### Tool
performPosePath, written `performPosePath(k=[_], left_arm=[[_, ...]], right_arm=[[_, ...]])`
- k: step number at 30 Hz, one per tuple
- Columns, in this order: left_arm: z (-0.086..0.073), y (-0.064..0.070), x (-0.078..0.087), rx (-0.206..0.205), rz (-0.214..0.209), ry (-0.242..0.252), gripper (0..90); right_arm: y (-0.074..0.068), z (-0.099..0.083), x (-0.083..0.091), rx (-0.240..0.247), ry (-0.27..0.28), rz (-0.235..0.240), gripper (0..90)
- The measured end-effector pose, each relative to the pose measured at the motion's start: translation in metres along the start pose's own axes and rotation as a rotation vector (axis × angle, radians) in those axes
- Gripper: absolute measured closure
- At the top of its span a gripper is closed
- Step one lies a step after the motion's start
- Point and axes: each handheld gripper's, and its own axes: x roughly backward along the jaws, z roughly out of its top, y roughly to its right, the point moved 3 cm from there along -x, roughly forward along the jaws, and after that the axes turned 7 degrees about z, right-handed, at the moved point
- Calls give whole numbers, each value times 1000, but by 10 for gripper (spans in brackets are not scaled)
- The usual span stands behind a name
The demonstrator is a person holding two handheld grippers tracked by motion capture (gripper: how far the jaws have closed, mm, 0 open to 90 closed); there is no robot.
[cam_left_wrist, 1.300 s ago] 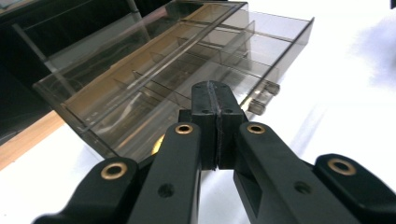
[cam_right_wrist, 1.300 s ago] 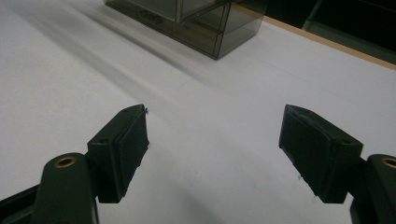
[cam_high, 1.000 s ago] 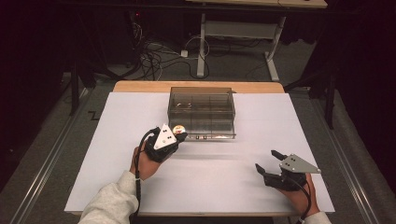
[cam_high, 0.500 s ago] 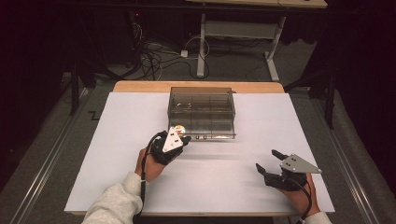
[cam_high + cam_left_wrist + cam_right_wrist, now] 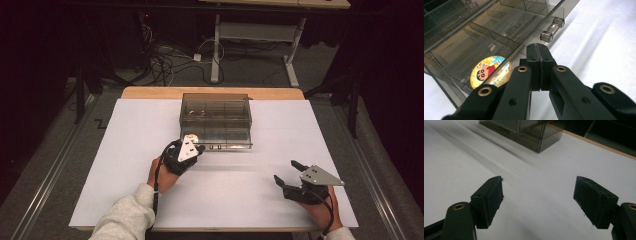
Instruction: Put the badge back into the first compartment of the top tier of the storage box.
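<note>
A smoky clear drawer box (image 5: 216, 107) stands at the middle back of the white table, its bottom drawer (image 5: 225, 140) pulled out toward me. A round cartoon badge (image 5: 490, 71) lies in the drawer's front left compartment; from above the badge (image 5: 192, 137) shows just beyond my left gripper. The left gripper (image 5: 200, 148) is shut and empty, with its tips (image 5: 539, 50) at the drawer's front wall, left of the clear handle (image 5: 551, 28). The right gripper (image 5: 286, 171) rests low over the table at front right, open and empty (image 5: 539, 195).
The table's wooden back edge (image 5: 215, 92) runs behind the box. White tabletop (image 5: 250, 175) stretches between the two grippers. Beyond the table are a desk frame and cables (image 5: 165, 65) on the floor.
My left gripper has shifted a little to the right along the drawer's front. The right gripper and the drawer have stayed put.
</note>
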Motion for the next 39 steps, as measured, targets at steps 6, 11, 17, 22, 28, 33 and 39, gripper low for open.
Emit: performPosePath(k=[6, 11, 17, 22, 28, 33, 39], left_arm=[[-1, 3, -7, 21, -14, -3, 871], [2, 1, -9, -29, -4, -7, 871], [3, 1, -14, -27, 0, -4, 870], [4, -1, -18, -28, 4, -6, 870], [5, -5, -22, -17, 18, -8, 869], [8, -6, -25, -27, 19, -17, 869], [11, -10, -27, -27, 20, -20, 869]], right_arm=[[0, 0, 0, 2, 0, 0, 237], [0, 0, 0, 2, -3, 2, 237], [0, 0, -1, -2, -1, -1, 238], [1, -1, 0, -5, -2, -1, 238], [1, -1, 0, -8, -1, -3, 238], [2, -1, 1, -7, 1, -4, 239], [1, -1, 1, -8, 0, -4, 240]])
